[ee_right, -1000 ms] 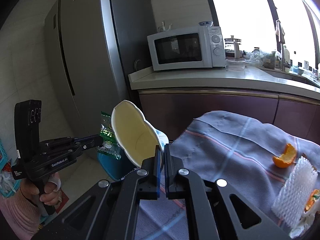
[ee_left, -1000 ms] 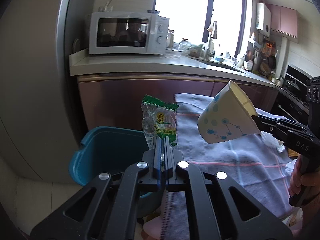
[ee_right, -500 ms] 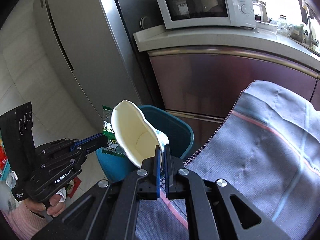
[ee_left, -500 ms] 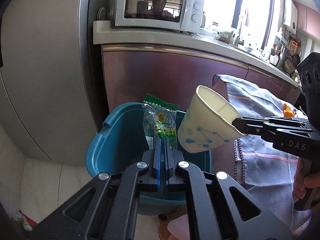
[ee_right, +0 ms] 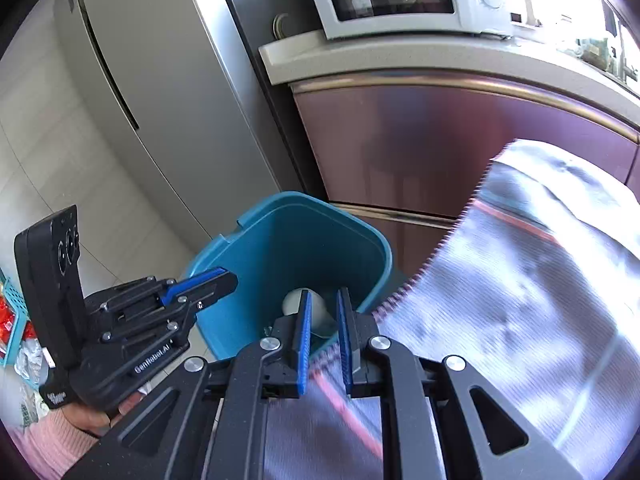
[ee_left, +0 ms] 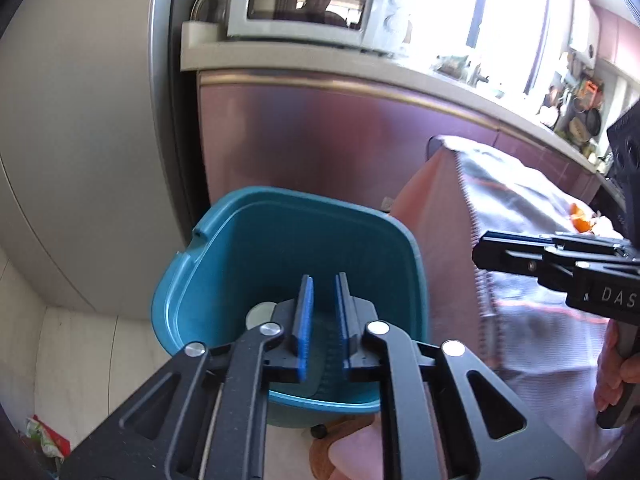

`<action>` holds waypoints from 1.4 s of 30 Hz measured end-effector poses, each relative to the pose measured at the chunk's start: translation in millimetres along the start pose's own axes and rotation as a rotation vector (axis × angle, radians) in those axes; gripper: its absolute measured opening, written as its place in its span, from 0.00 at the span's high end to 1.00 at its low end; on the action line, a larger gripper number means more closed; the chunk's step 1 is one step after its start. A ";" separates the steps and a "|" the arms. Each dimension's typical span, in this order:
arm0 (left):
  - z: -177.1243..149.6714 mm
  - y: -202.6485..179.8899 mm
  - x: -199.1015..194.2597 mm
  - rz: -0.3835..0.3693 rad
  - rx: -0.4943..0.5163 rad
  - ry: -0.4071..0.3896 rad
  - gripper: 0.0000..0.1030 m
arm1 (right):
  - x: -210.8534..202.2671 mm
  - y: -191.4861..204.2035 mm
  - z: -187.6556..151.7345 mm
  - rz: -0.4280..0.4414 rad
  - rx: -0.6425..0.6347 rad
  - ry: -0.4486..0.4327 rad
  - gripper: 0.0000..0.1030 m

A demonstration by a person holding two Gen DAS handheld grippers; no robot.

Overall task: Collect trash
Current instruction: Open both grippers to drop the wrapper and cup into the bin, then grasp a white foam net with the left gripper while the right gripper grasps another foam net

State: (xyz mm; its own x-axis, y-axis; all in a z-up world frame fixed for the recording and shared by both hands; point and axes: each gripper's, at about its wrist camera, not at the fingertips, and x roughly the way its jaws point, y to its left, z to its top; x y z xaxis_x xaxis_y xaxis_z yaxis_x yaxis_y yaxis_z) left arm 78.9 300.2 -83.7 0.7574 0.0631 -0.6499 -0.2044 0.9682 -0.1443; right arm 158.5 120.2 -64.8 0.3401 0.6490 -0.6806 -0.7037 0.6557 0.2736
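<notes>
- Left gripper is hovering over the teal plastic square-mouthed bin, jaws opening with nothing between them, likely a drop straight into it.
- Teal bin is sitting on the floor against the maroon cabinet front, just beside the grey striped tablecloth, handy for the table's trash.
- White crumpled paper cup is lying at the bin's bottom.
- Right gripper is pointing down at the bin's near edge, jaws opening, empty.
- Orange peel is lying on the tablecloth, not yet collected.
</notes>
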 end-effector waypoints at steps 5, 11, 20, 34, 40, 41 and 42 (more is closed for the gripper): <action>5.9 -26.5 -29.0 -0.073 0.051 -0.075 0.71 | -53.0 -15.5 -18.4 -0.011 0.005 -0.100 0.71; 9.7 -79.4 -57.4 -0.215 0.127 -0.147 0.53 | -119.7 -29.7 -55.1 -0.086 0.028 -0.203 0.58; -1.0 -178.7 -61.4 -0.383 0.260 -0.126 0.46 | -206.8 -81.1 -127.1 -0.274 0.185 -0.292 0.51; -7.4 -304.4 -21.0 -0.516 0.420 0.003 0.37 | -279.6 -148.0 -228.4 -0.464 0.450 -0.307 0.50; 1.4 -334.2 2.8 -0.546 0.424 0.066 0.37 | -283.5 -150.9 -250.3 -0.453 0.487 -0.291 0.50; 2.9 -338.3 6.9 -0.547 0.423 0.075 0.37 | -283.7 -151.2 -252.3 -0.450 0.491 -0.291 0.50; 3.7 -342.5 10.4 -0.547 0.425 0.084 0.37 | -283.5 -151.0 -254.2 -0.446 0.494 -0.290 0.50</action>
State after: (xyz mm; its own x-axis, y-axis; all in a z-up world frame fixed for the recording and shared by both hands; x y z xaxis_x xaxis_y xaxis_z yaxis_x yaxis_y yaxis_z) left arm 159.0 -29.9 -38.3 0.6287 -0.4628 -0.6250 0.4661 0.8675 -0.1734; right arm 9.7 -260.9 -85.9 0.7292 0.3100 -0.6100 -0.1184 0.9352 0.3338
